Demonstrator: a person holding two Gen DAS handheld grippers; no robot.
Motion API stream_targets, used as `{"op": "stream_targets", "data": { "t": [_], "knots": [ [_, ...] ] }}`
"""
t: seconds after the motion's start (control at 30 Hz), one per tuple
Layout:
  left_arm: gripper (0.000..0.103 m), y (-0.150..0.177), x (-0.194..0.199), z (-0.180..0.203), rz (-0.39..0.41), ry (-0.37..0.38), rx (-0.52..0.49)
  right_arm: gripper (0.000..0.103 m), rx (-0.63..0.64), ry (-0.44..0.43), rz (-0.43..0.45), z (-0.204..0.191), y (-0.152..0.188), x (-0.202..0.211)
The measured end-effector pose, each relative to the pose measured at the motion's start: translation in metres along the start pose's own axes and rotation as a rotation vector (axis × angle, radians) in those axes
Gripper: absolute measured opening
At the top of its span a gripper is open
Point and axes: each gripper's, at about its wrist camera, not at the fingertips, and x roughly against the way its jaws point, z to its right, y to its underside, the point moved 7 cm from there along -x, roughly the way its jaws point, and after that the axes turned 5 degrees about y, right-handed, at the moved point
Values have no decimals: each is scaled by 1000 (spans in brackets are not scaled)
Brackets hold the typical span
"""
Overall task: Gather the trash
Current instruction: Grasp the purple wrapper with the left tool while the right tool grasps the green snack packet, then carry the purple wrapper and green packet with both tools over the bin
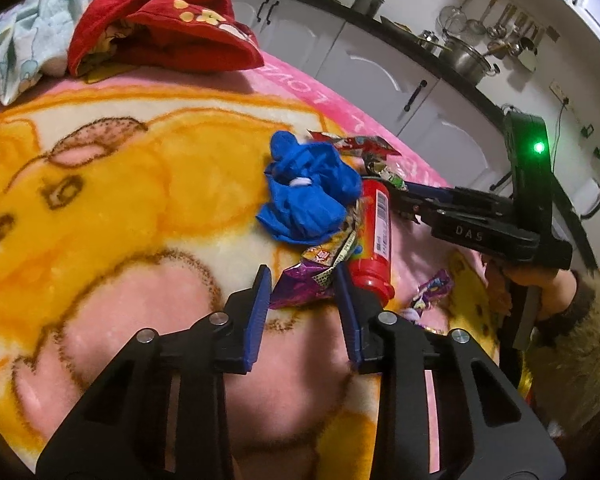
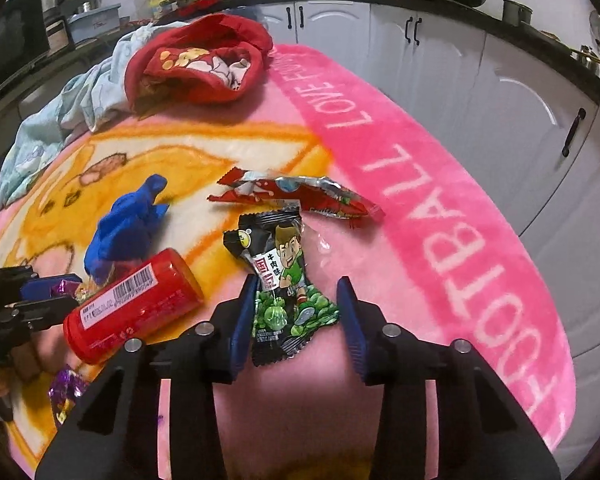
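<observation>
I am only starting: my left gripper (image 1: 302, 298) is straddling the purple wrapper (image 1: 300, 286), fingers unclenched, my right gripper (image 2: 296, 312) likewise around the black snack packet (image 2: 284, 276); everything is lying on the blanket (image 2: 380, 280).

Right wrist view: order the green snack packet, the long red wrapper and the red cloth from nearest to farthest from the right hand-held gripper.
1. Green snack packet, between the right hand-held gripper fingers.
2. Long red wrapper, just beyond it.
3. Red cloth, far back, left.
</observation>
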Motion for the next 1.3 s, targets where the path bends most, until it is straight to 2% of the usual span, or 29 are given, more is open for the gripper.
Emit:
{"op": "stream_targets", "data": {
  "t": [0.03, 0.17, 0.3, 0.37, 0.9, 1.3],
  "knots": [
    [21, 1, 0, 1, -3, -7, -7, 34, 2, 0, -1, 0, 1, 1],
    [16, 5, 1, 2, -9, -24, -26, 24, -6, -5, -2, 0, 6, 7],
    [15, 9, 8, 3, -4, -38, -36, 22, -2, -9, -6, -2, 14, 16],
    [12, 11, 12, 3, 1, -44, -38, 13, 0, -10, -1, -2, 18, 21],
    [11, 17, 58, 9, 80, -67, -30, 12, -7, -37, 47, -17, 43, 70],
    [11, 4, 74, 45, 140, -46, -71, 12, -10, -67, 122, -28, 47, 120]
  ]
}}
